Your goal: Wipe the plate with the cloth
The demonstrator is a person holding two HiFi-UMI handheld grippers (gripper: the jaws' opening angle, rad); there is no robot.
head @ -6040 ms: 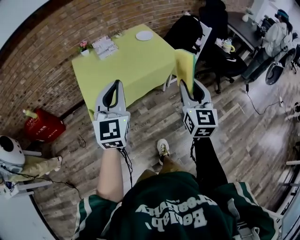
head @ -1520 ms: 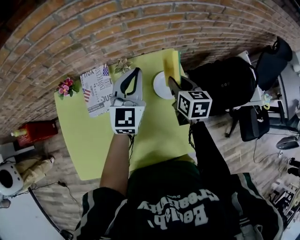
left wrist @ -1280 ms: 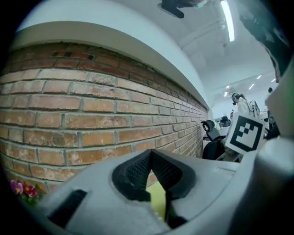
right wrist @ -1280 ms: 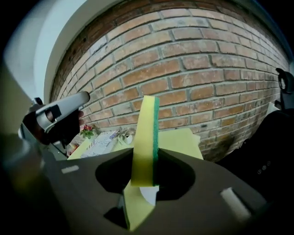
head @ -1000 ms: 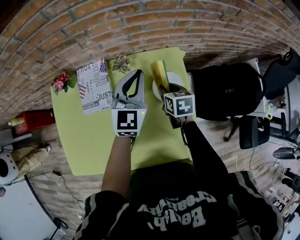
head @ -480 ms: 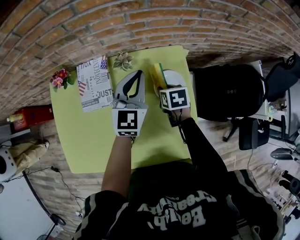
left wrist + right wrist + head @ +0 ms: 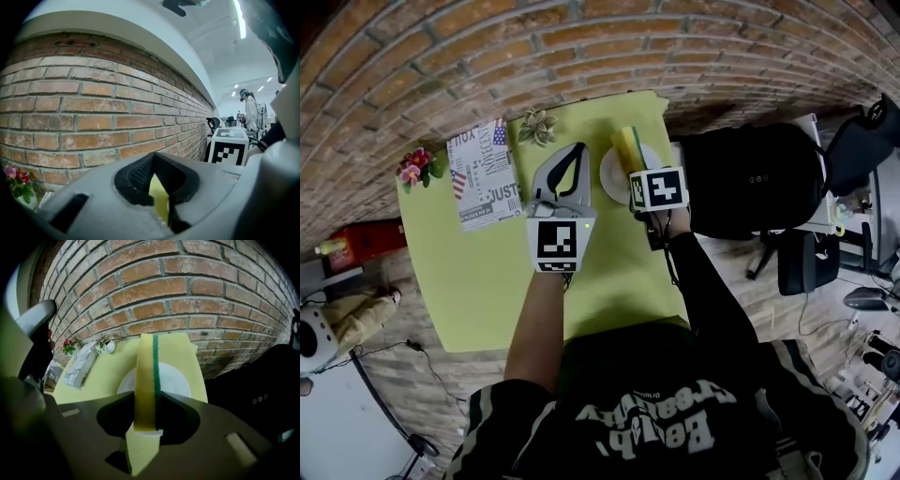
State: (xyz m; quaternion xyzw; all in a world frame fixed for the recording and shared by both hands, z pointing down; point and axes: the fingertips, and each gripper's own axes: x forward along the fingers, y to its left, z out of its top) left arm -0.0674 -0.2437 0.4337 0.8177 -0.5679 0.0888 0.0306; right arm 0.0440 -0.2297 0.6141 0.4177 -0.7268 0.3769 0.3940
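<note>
**White round plate just ahead of and below the right gripper**

The plate was seen on the far right part of the yellow-green table, close to the red brick wall. The right gripper was clamped on the yellow sponge cloth with a green scouring layer. The cloth was held on edge, with its long axis run straight out from the jaws toward the wall. Its far end was seen over the middle of the plate; contact could not be confirmed. The left gripper was held with jaws brought together on nothing, just left of the plate and above bare table. The right gripper was judged the nearer. A lowering of the cloth onto the plate was judged to be needed next.
</note>
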